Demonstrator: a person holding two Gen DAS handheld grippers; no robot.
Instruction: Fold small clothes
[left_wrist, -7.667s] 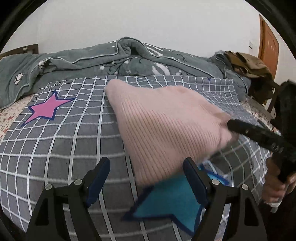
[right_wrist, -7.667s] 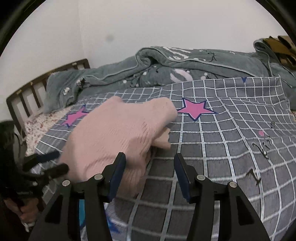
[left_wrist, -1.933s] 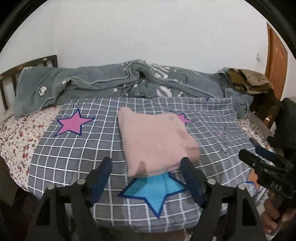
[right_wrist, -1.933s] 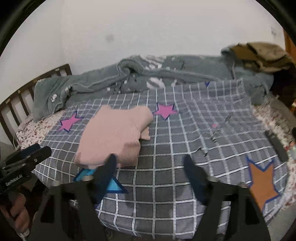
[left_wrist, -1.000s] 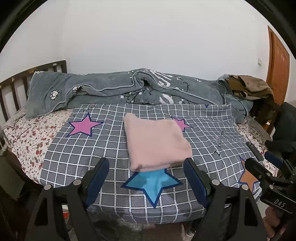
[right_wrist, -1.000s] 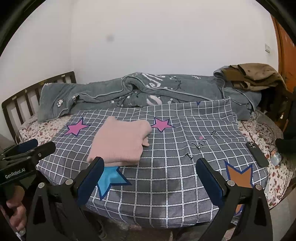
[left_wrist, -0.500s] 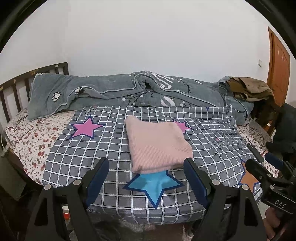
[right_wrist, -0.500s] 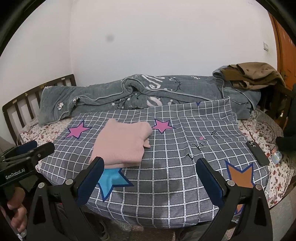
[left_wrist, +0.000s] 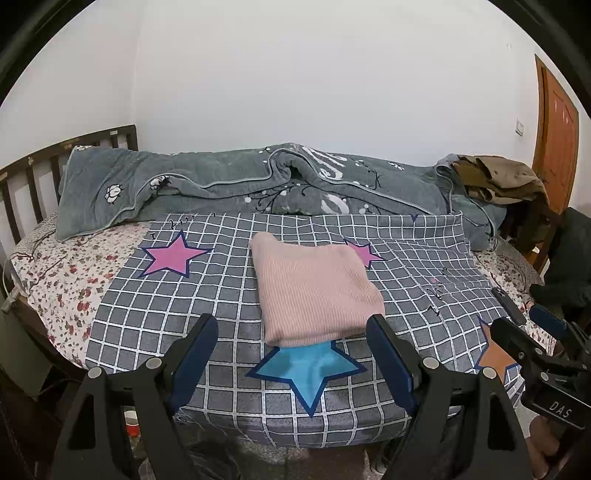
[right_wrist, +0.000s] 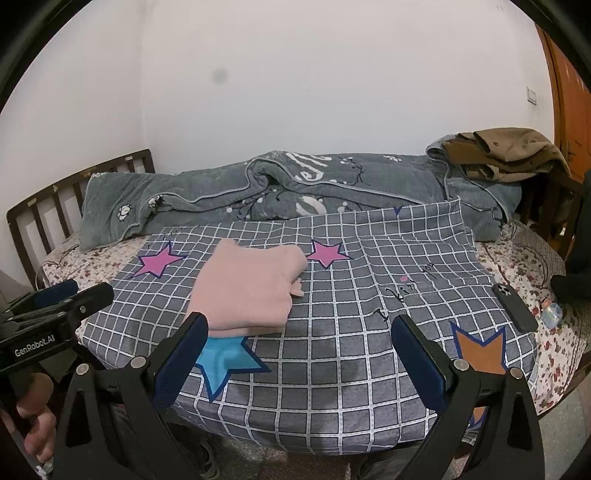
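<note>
Pink knit sweater (left_wrist: 314, 291) folded into a flat rectangle on the checked sheet (left_wrist: 177, 306), front edge touching the blue star (left_wrist: 308, 365); maybe a cuff sticking out. Left gripper (left_wrist: 295, 358) and right gripper (right_wrist: 299, 354) both spread, empty.

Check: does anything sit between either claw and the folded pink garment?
Nothing visible does. Only bare checked sheet and its blue star lie between the open left claw, the open right claw and the pink garment.
</note>
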